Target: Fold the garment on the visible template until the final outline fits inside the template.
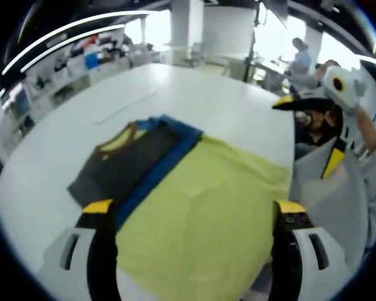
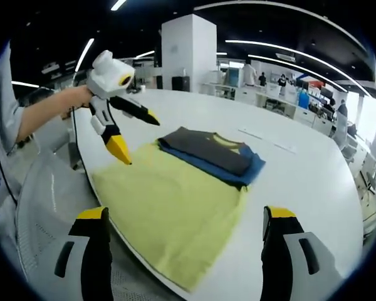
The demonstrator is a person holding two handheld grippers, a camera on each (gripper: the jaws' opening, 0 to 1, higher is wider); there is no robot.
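Note:
A yellow garment [image 1: 200,219] lies spread flat at the near edge of the white table [image 1: 225,106]. Beyond it lie a folded dark grey garment [image 1: 122,166] and, under that, a folded blue one [image 1: 163,160]. My left gripper [image 1: 194,207] is open, its jaws wide apart above the yellow cloth and holding nothing. The right gripper [image 1: 307,135] hangs open off the table's right edge. In the right gripper view, the right gripper [image 2: 185,213] is open over the yellow garment [image 2: 169,200]. The left gripper [image 2: 138,137] hovers open above its far left corner, with the grey garment [image 2: 207,147] on the blue one [image 2: 247,169] behind it.
A thin pale line [image 2: 266,139] is marked on the table past the folded pile. A person's hand [image 2: 75,97] and sleeve [image 2: 0,113] hold the left gripper. Shelves with bins [image 1: 81,63], a white pillar [image 2: 188,53] and distant people stand beyond the table.

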